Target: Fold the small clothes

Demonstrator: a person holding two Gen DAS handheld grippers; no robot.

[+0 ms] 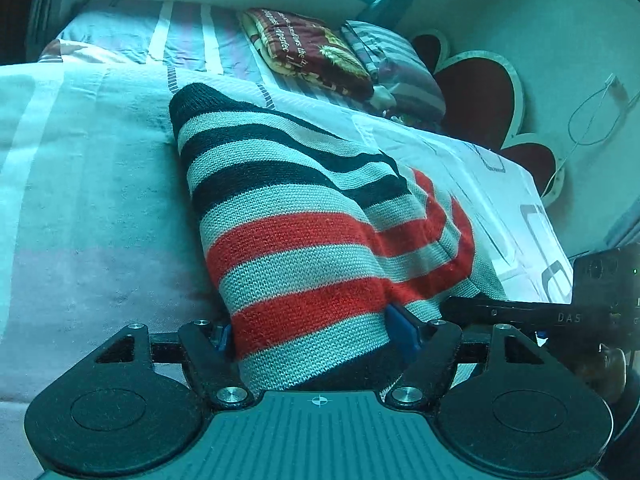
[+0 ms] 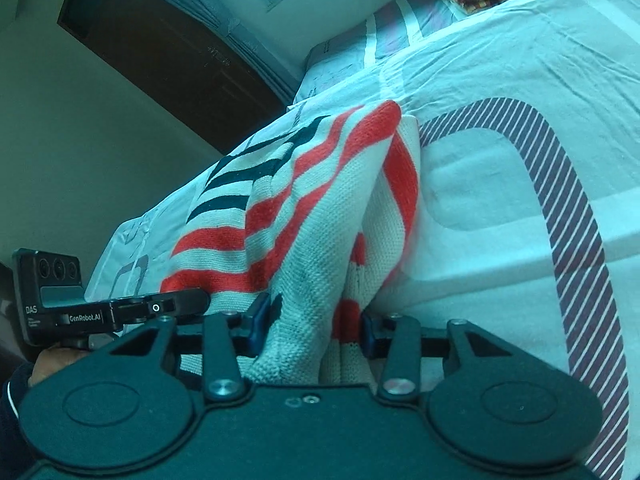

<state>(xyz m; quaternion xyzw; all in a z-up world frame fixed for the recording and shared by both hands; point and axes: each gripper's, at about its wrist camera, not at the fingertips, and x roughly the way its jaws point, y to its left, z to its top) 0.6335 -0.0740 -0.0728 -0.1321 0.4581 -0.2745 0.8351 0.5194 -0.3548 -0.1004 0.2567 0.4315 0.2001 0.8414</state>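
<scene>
Bunched red-black-white striped knit garment (image 1: 304, 248) on bed

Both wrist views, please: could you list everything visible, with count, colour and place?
striped knit garment: one, black, red and pale stripes, lying on the bed, near edge in both grippers
bed sheet: one, pale with striped bands, covering the bed
folded blanket: one, dark red with lettering, far end of the bed
striped pillow: one, purple-grey, beside the blanket
heart-shaped headboard: one, dark red with white edges, against the wall
cable: one, white, hanging on the wall
door: one, dark brown, beyond the bed in the right wrist view
left gripper: one, black with blue pads, clamped on the garment
right gripper: one, black with blue pads, clamped on the garment
</scene>
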